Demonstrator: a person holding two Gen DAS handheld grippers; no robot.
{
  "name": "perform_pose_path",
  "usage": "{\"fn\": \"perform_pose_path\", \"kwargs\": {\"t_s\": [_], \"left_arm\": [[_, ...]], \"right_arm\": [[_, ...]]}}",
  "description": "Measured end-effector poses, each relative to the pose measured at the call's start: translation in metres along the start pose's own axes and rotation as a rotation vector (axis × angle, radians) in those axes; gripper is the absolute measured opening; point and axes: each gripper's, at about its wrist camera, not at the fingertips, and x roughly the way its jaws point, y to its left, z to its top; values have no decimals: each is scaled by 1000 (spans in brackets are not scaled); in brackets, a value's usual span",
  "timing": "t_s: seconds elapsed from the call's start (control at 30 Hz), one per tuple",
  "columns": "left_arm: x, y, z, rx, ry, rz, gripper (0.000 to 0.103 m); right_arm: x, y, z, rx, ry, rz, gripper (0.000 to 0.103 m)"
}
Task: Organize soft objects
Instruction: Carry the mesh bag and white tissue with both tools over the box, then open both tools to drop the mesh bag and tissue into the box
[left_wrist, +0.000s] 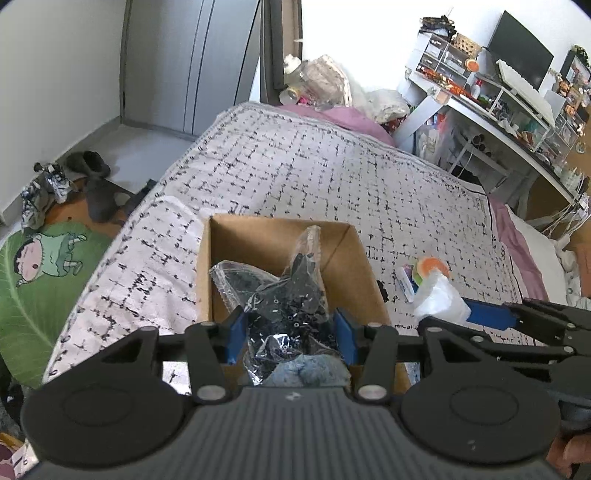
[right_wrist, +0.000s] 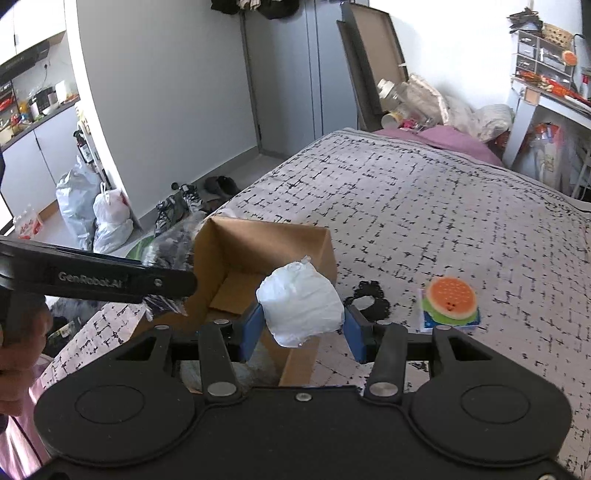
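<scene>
Left claw (left_wrist: 290, 334) grips crinkled bag (left_wrist: 291, 295), contents unclear.

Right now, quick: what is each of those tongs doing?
Left tongs: closed on a clear bag of dark stuff, over the cardboard box.
Right tongs: closed on a white plastic bundle.

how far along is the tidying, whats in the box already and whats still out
Partly done. A blue-grey fuzzy item already lies in the cardboard box. In hand: the left gripper holds a clear bag of dark contents over the box, and the right gripper grips a white plastic-wrapped bundle near its rim. Left on the bed: the burger-shaped squishy on a small packet, and a black lacy piece.
</scene>
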Motion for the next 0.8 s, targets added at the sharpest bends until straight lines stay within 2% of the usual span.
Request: {"fn": "perform_pose_path", "kwargs": {"t_s": [0.13, 0.27, 0.43, 0.73, 0.8], "left_arm": [[15, 2, -1, -2, 39, -8, 50], [23, 7, 0, -20, 70, 22, 56], [15, 10, 3, -27, 51, 19, 66], [0, 13, 8, -26, 32, 39, 67], [-2, 13, 8, -23, 32, 44, 67]], "right_arm": [[7, 1, 2, -1, 16, 0, 47], [13, 1, 2, -4, 25, 1, 47], [19, 2, 3, -5, 32, 13, 47], [24, 5, 6, 13, 23, 45, 48], [23, 6, 6, 7, 12, 46, 54]]}}
